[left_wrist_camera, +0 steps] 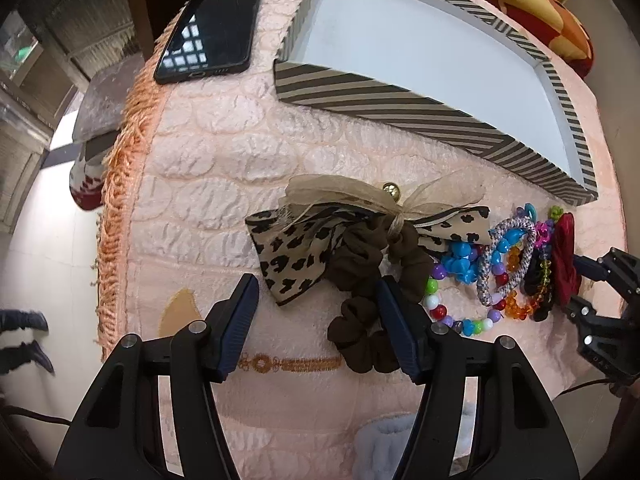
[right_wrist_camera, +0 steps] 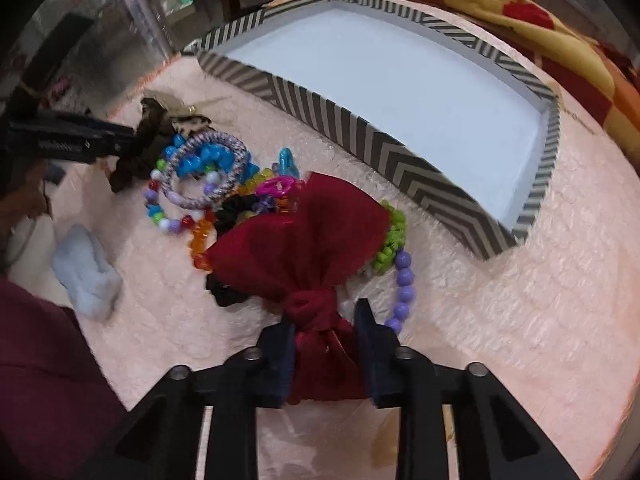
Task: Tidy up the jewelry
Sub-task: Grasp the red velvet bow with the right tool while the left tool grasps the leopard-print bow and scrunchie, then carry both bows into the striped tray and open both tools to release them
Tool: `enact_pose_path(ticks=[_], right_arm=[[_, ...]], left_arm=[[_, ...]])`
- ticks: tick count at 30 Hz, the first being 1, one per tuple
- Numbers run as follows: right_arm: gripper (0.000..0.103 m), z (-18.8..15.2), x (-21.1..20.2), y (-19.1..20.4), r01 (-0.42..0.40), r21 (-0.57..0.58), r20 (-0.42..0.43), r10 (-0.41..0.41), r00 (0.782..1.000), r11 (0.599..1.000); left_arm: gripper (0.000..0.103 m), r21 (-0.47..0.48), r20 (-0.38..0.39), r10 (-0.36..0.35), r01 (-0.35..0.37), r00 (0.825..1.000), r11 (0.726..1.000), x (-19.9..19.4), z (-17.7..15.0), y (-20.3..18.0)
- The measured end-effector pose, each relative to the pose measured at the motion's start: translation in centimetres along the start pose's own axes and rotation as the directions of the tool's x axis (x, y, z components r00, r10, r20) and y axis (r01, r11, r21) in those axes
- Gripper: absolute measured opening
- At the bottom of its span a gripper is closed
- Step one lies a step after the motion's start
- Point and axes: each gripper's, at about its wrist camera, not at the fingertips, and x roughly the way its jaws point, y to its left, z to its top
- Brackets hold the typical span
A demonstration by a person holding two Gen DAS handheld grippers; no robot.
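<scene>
Right tool (right_wrist_camera: 326, 350) pinches a dark red fabric bow (right_wrist_camera: 308, 248) beside beaded bracelets (right_wrist_camera: 188, 184); left tool (left_wrist_camera: 316, 320), spread wide, straddles a brown scrunchie (left_wrist_camera: 360, 280).

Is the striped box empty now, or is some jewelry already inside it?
Empty. Both views show only the bare white floor of the striped box; the beads and hair ties lie outside on the pink cloth.
</scene>
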Motion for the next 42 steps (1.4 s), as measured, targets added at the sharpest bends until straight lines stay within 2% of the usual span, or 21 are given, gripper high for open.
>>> enact_pose_path(ticks=[1,2,3,6,10,14,18,26,33,37,42], right_arm=[[0.02,0.0,-0.3,-0.1,0.006,0.017,0.009,-0.006,1.0,1.0],[0.02,-0.2,-0.6,0.2,0.005,0.033,0.02,-0.005,1.0,0.999],[0.02,-0.3,-1.2,0.2,-0.009,0.065,0.037,0.007,0.999,0.998],[0.02,-0.7,-2.6,1.1,-0.022,0.119,0.089,0.011,0.996,0.993],[0.02,-1.6,-5.1,1.2,-0.074,0.194,0.18,0.038,0.983,0.978],[0.02,-2.8,-7.3,-0.4,-0.118,0.251,0.228,0.06,0.972,0.961],[0.02,-1.9,-8.3,-1.6,-0.162,0.307,0.273,0.077,0.959,0.938],[0.02,3.0,-9.1,-2.8,-0.153,0.379,0.322,0.025,0.947,0.913],[0.02,8.8,-7.3,-4.8,-0.121,0.444,0.297,-0.018,0.955,0.888],[0.02,12.5,-5.3,-5.9,-0.09,0.469,0.262,-0.041,0.964,0.879],[0.02,16.8,-2.9,-7.2,-0.051,0.496,0.218,-0.068,0.974,0.867]], left_arm=[[0.04,0.014,0.012,-0.008,0.008,1.0,1.0,-0.1,-0.1,0.0],[0.031,0.026,0.024,-0.008,0.008,1.0,1.0,-0.2,0.0,-0.2],[0.016,0.035,0.027,-0.014,0.013,1.0,0.999,-0.4,0.0,-0.2],[0.011,0.039,0.036,-0.036,0.035,0.999,0.999,-1.0,-0.2,-0.1],[0.01,0.038,0.073,-0.062,0.059,0.995,0.998,-3.0,-0.4,0.1],[0.009,0.037,0.124,-0.063,0.058,0.99,0.998,-5.5,-0.5,0.1],[0.009,0.036,0.158,-0.082,0.078,0.984,0.996,-7.8,-0.4,0.3],[0.008,0.111,0.208,-0.133,0.112,0.969,0.988,-11.5,3.0,0.0],[0.008,0.16,0.251,-0.2,0.164,0.947,0.973,-13.6,8.5,-0.6],[0.008,0.175,0.275,-0.215,0.171,0.937,0.97,-13.4,12.4,-1.4],[0.008,0.18,0.255,-0.218,0.176,0.942,0.968,-10.5,17.0,-2.6]])
